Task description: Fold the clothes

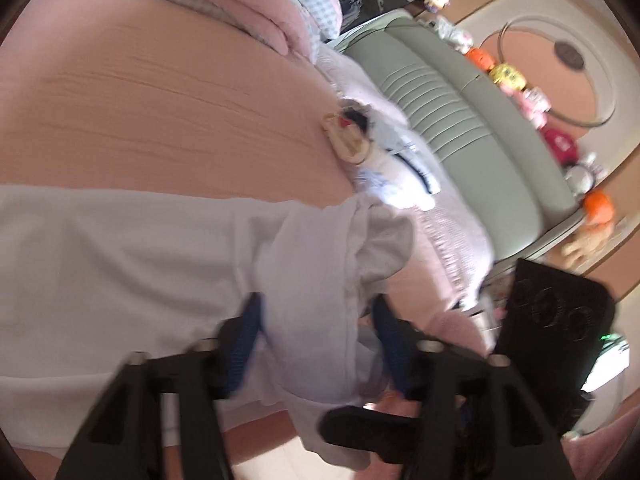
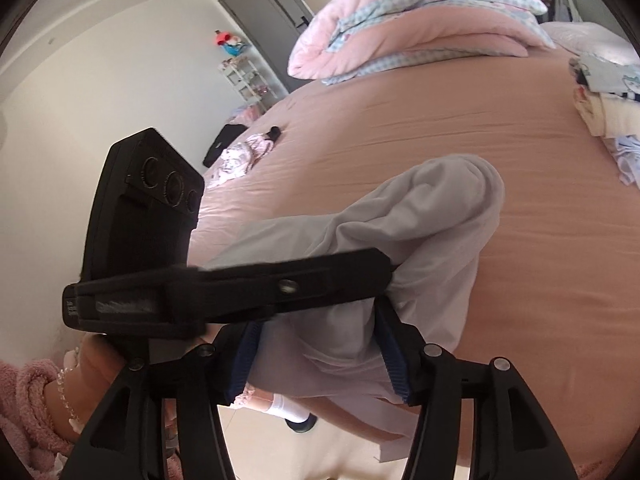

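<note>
A pale grey garment [image 1: 120,260] lies spread on the pink bedsheet [image 1: 160,100], with one end bunched up. My left gripper [image 1: 318,340] is shut on that bunch, and cloth fills the gap between its blue pads. In the right wrist view the left gripper [image 2: 390,270] crosses the frame sideways, its tip pinching the raised fold of the garment [image 2: 440,208]. My right gripper [image 2: 320,356] stands open just behind it. Cloth hangs loosely between its wide-set pads. One finger of the right gripper [image 1: 360,430] shows low in the left wrist view.
A folded pink and blue-check quilt [image 2: 400,20] lies at the far end of the bed. A pile of other clothes [image 2: 608,92] sits at the right edge, near a grey-green padded headboard [image 1: 460,120] with toys [image 1: 504,76] on top. A person's pink sleeve [image 2: 28,400] and white-socked foot [image 2: 288,408] are below.
</note>
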Demonstrator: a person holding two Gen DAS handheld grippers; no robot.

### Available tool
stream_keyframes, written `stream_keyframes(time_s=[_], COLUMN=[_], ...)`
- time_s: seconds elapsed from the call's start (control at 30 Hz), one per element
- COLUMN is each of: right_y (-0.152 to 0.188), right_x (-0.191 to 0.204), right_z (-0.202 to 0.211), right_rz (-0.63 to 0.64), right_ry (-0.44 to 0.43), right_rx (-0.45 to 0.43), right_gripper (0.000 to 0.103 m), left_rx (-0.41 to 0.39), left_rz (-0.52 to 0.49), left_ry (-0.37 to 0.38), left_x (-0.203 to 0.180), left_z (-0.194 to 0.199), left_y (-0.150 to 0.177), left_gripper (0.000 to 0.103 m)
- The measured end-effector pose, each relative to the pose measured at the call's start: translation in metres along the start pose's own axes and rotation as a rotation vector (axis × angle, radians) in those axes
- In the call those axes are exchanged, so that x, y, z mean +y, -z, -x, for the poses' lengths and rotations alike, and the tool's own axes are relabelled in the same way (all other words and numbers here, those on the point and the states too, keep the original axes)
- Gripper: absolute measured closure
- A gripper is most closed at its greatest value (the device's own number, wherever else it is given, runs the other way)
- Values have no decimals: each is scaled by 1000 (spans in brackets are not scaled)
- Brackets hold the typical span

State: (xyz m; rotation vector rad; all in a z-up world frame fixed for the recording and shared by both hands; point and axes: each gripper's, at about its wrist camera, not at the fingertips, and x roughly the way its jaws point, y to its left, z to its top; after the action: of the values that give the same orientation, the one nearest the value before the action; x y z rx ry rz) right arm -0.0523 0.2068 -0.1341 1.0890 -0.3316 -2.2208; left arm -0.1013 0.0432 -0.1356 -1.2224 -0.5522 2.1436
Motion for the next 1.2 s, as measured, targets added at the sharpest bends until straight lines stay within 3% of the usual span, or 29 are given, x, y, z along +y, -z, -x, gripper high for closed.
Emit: stream_keyframes(time_s=[0.07, 0.2, 0.27, 0.33, 0.4, 0.43, 0.47, 0.57, 0.63, 0.7, 0.73, 0.87, 1.07, 1.2], right_y=[1, -1, -2, -4, -3, -2, -2, -1, 2, 4, 4, 2, -7, -22], right_x=[2, -12, -27, -45, -58, -59, -58, -39, -30, -27, -28, -41, -50, -41], right_z=[-3, 14, 25, 27, 14, 6, -2, -19, -23, -22, -21, -18, -19, -13], right_rz=[8, -57, -128, -210, -251, -246, -233, -129, -82, -77, -82, -147, -232, -249], right_ry=[-7, -28, -6, 88, 187, 205, 220, 238, 244, 232, 230, 231, 221, 122], right_rx=[18, -21, -74, -102, -50, -17, 10, 58, 68, 70, 68, 51, 21, 33], right_gripper=[47, 47, 47, 46, 46, 46, 46, 46, 46, 46, 46, 46, 46, 46], left_rx=[-25, -87, -77, -74, -77, -80, -83, -74, -59, -39, -27, -69, -151, -163], left_rz=[45, 164, 226, 273, 315, 326, 321, 257, 181, 128, 118, 92, 2, -3], left_ry=[-28, -68, -46, 16, 92, 126, 156, 173, 89, 19, -22, -63, -126, -202], left_x=[11, 44, 62, 73, 81, 83, 81, 66, 55, 47, 46, 40, 19, 27], left_z=[5, 22, 30, 34, 37, 38, 38, 33, 28, 19, 13, 16, 54, 88], left_y=[-1, -2, 0, 5, 10, 12, 12, 9, 8, 10, 12, 13, -3, -14], left_gripper=[84, 89, 90, 88, 71, 46, 31, 31, 31, 55, 79, 84, 86, 86])
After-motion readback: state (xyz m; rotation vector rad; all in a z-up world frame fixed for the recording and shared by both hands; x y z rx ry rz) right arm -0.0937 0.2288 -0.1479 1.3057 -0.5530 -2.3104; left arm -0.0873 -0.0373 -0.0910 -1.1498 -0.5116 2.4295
